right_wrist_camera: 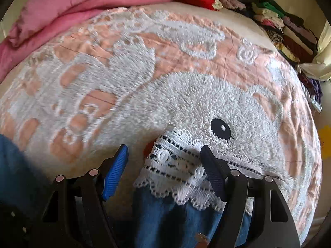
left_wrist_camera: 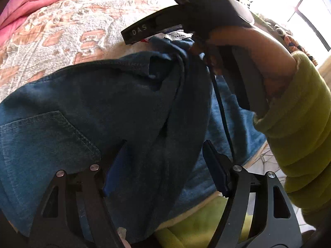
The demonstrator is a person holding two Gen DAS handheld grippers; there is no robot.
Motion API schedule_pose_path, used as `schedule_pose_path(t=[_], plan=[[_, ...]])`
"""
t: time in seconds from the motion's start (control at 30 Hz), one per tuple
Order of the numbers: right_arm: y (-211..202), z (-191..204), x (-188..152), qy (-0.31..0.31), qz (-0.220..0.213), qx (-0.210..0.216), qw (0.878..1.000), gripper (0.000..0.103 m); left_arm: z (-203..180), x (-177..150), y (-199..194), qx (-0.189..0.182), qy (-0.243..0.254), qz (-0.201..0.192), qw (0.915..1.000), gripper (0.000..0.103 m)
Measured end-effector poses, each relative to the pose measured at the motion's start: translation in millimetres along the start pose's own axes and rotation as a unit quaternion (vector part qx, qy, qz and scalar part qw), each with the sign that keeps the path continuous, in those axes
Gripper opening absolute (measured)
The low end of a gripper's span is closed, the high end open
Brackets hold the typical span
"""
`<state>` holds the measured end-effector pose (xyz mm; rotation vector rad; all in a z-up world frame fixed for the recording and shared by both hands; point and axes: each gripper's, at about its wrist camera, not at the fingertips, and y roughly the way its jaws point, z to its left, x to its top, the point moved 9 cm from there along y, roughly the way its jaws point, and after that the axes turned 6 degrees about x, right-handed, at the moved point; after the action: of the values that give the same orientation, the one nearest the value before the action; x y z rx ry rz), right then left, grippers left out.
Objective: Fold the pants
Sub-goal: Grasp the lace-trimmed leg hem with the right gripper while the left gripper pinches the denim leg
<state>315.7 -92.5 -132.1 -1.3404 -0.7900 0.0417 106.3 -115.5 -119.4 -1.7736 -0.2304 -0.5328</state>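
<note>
Pants [left_wrist_camera: 86, 107] on bed [right_wrist_camera: 186, 86], bunched betw both tools. Left tool [left_wrist_camera: 163, 165] wide, denim in gap, ungripped. Right tool [right_wrist_camera: 163, 171] wide over lace hem [right_wrist_camera: 175, 165]; right nearer hem end.

Black linkage arms, silver rivets, blue ribbed fingers [right_wrist_camera: 115, 171]; yellow-green sleeve [left_wrist_camera: 298, 111].

Right gripper [right_wrist_camera: 164, 172]: fingers spread apart, over the lace hem [right_wrist_camera: 175, 173].
Lace hem: on denim pants [right_wrist_camera: 171, 223], atop the bear-patterned blanket [right_wrist_camera: 186, 82].
</note>
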Motion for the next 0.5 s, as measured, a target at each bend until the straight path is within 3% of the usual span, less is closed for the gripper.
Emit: schedule_pose_path(t=[0.07, 0.13, 0.17, 0.2, 0.23, 0.5], plan=[[2.9, -2.5, 1.1, 0.001, -0.010, 0.008, 1.000, 0.068, -2.1, -1.5, 0.0, 0.007, 0.010, -0.004, 0.9999, 0.065], [1.2, -5.5, 2.9, -0.002, -0.019, 0.011, 1.000, 0.039, -3.6, -2.5, -0.7, 0.009, 0.013, -0.006, 0.9998, 0.065], [-0.9, -8.8, 3.4, 0.001, -0.023, 0.012, 1.000, 0.032, -4.3, -3.4, -1.6, 0.009, 0.015, -0.008, 0.9998, 0.065], [-3.6, -11.5, 3.9, 0.004, -0.026, 0.014, 1.000, 0.017, -3.7, -2.5, -1.2, 0.010, 0.015, -0.009, 0.9998, 0.065], [-8.4, -16.2, 3.5, 0.013, -0.033, 0.024, 0.999, 0.011, -6.4, -4.5, -2.8, 0.010, 0.017, -0.010, 0.9998, 0.065], [-88.2, -54.6, -16.7, 0.094, -0.119, 0.060, 0.987, 0.009, -9.7, -6.7, -4.3, 0.020, 0.026, -0.018, 0.9993, 0.065]])
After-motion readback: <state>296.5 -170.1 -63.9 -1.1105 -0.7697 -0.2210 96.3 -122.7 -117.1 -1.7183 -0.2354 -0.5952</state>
